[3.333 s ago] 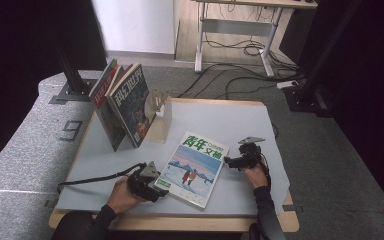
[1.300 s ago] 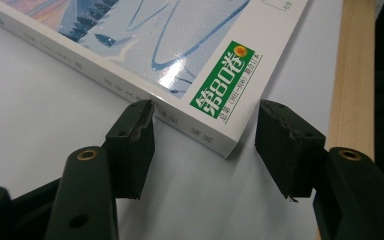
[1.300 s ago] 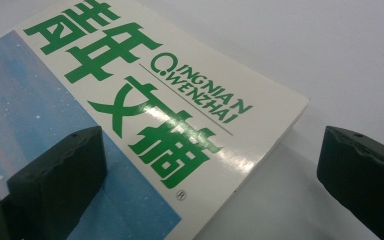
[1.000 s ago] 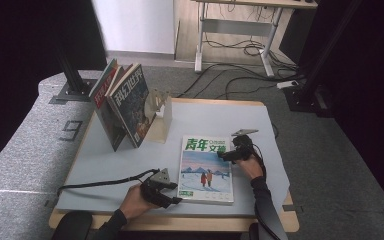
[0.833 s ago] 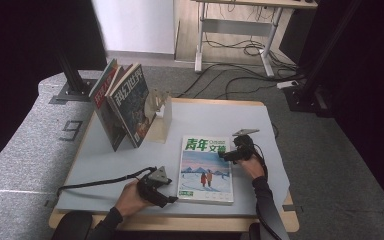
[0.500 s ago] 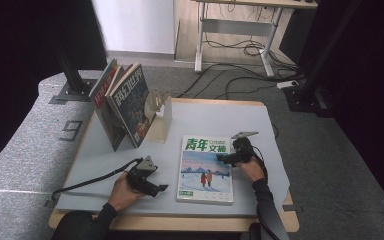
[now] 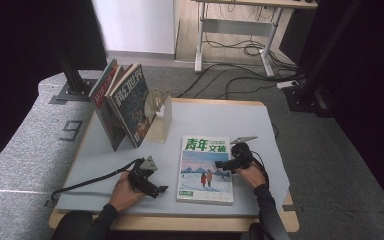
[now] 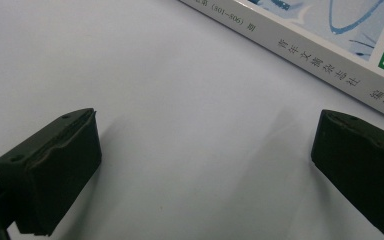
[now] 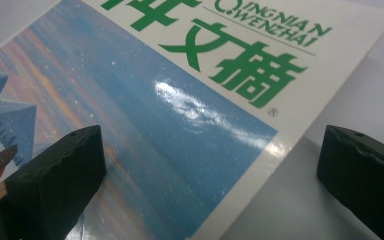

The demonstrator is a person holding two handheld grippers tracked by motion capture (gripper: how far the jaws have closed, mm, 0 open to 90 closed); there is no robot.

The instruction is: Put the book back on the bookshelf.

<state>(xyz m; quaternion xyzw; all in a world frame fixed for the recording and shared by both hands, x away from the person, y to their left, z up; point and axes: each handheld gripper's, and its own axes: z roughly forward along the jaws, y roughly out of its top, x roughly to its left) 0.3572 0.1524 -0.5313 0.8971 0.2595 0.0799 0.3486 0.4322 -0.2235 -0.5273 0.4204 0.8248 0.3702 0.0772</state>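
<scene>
My left gripper is released beside the magazine, lying flat near the table front edge. Right gripper gapes over its cover w/o grasping; 1 careless nudge could slide it off.

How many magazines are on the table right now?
3 that I can tell: one magazine lying flat between the grippers, and two standing propped against the wooden stand at the back left. More may hide behind them.

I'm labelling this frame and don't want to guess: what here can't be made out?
- Magazine: cut off by the frame edge in both gripper views.
- Upright books: titles too small in the high view; rear covers hidden by the front one.
- Right gripper: contact with the magazine unclear; its jaws straddle the cover's edge.
</scene>
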